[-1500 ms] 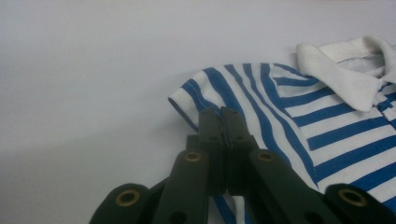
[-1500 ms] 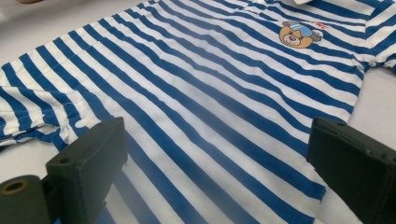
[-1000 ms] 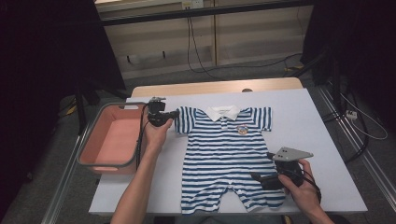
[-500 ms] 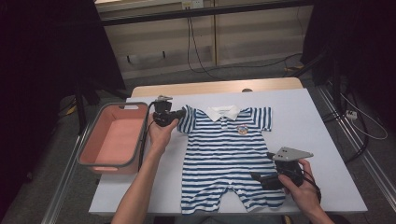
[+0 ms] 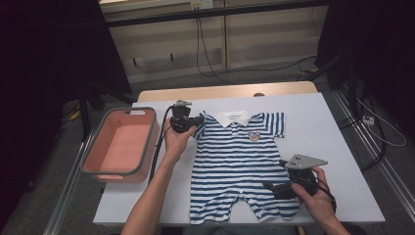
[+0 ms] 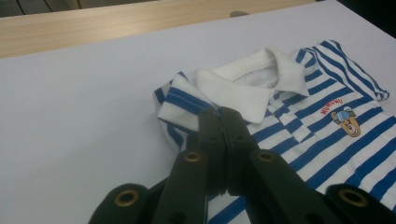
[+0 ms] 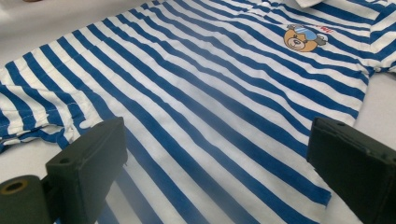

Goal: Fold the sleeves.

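A blue-and-white striped baby romper (image 5: 242, 164) lies flat in the middle of the white table (image 5: 333, 127), collar toward the far edge. The left gripper (image 6: 223, 122) is clenched on the garment's sleeve (image 6: 180, 105), folding it inward toward the collar. The right gripper (image 5: 270, 186), jaws spread wide and grasping nothing, hovers low over the romper's lower hem. A pink basin (image 5: 122, 144) sits at the table's left edge.

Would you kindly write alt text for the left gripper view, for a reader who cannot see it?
The left gripper has its two black jaws shut on the folded-over sleeve of a blue-and-white striped baby romper lying on a white table. The romper has a white collar and a small bear badge.
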